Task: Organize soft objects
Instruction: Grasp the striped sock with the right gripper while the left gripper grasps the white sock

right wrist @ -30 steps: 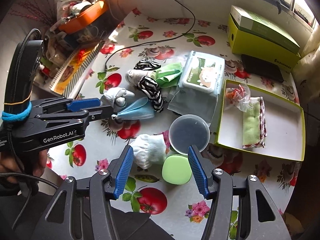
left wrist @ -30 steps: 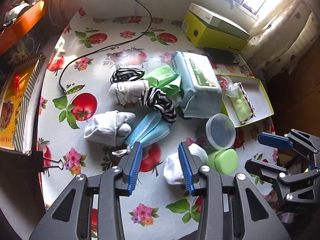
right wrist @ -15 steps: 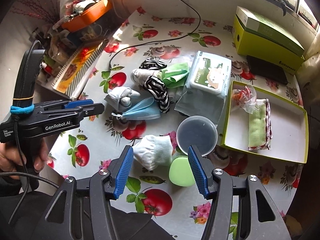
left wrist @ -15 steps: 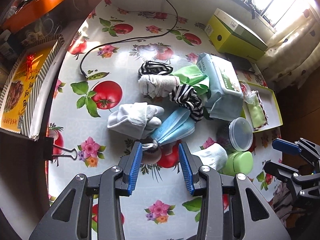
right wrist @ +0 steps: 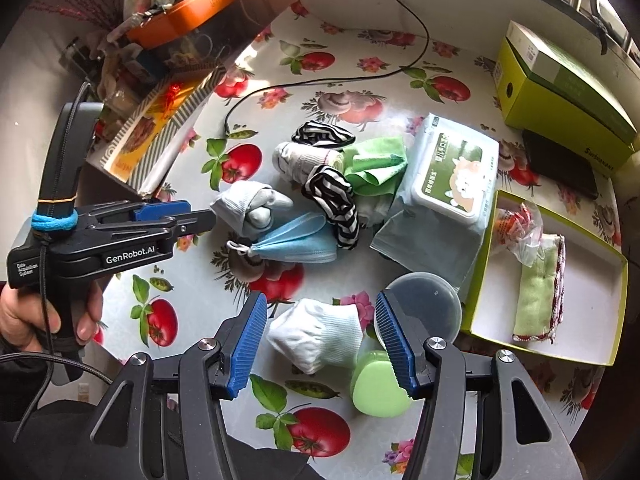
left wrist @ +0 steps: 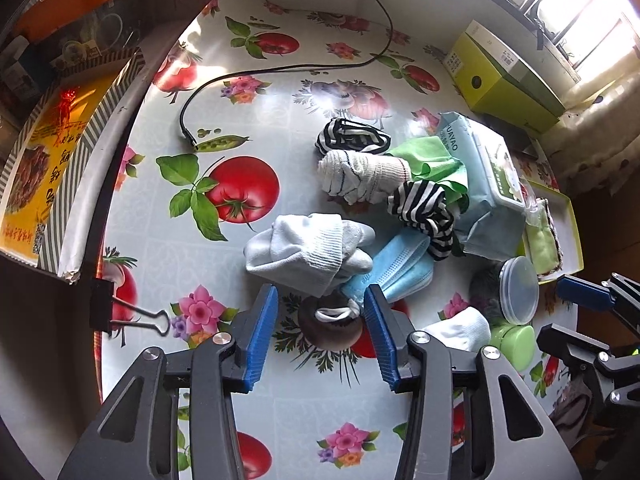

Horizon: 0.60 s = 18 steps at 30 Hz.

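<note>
A pile of soft things lies mid-table: a rolled white sock bundle [left wrist: 308,252], a blue face mask [left wrist: 392,268], two striped socks [left wrist: 424,208], a ribbed white sock [left wrist: 360,176] and a green cloth [left wrist: 432,160]. My left gripper [left wrist: 320,336] points down just in front of the bundle. Its jaws are opening, with only the mask's ear loop [left wrist: 332,314] showing between them, untouched. My right gripper [right wrist: 320,344] hangs open over a folded white sock [right wrist: 316,332], which lies between the fingers without being pressed. The left gripper [right wrist: 192,218] also shows at the left of the right wrist view.
A yellow-green tray [right wrist: 592,280] at the right holds a green towel [right wrist: 536,292] and a crumpled wrapper [right wrist: 516,228]. A wipes pack [right wrist: 448,184], a clear lidded tub [right wrist: 424,300] and a green soap case [right wrist: 376,388] crowd the pile. A black cable [left wrist: 280,70] crosses the far table. A binder clip [left wrist: 128,316] grips the left edge.
The left gripper has moved left and lower, from the loose white sock to the bundle and mask, and its jaws have widened. The right gripper has closed in on the folded white sock.
</note>
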{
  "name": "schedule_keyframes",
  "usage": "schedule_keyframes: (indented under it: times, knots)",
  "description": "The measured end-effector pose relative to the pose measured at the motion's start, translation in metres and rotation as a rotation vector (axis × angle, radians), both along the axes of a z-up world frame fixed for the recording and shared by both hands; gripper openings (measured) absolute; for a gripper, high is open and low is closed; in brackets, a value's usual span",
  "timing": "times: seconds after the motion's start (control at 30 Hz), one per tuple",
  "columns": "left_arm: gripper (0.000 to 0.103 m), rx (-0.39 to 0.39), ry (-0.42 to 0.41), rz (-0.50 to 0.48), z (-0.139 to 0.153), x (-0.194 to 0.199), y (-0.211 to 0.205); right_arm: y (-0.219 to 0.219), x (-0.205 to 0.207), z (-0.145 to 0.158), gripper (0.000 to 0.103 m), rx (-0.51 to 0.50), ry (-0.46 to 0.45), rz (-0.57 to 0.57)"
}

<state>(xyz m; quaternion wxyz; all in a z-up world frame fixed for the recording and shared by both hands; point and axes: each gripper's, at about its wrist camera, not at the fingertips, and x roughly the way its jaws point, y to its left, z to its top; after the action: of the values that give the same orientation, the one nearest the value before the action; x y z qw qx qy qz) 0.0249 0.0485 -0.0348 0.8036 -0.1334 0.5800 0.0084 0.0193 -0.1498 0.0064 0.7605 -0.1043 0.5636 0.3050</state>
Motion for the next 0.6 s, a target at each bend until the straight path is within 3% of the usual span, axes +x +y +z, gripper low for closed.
schedule_keyframes:
  times: [0.6]
  knots:
    - [0.047,-0.039,0.035,0.083,-0.024,0.034,0.034,0.065,0.071,-0.058,0.057,-0.084,0.041,0.059]
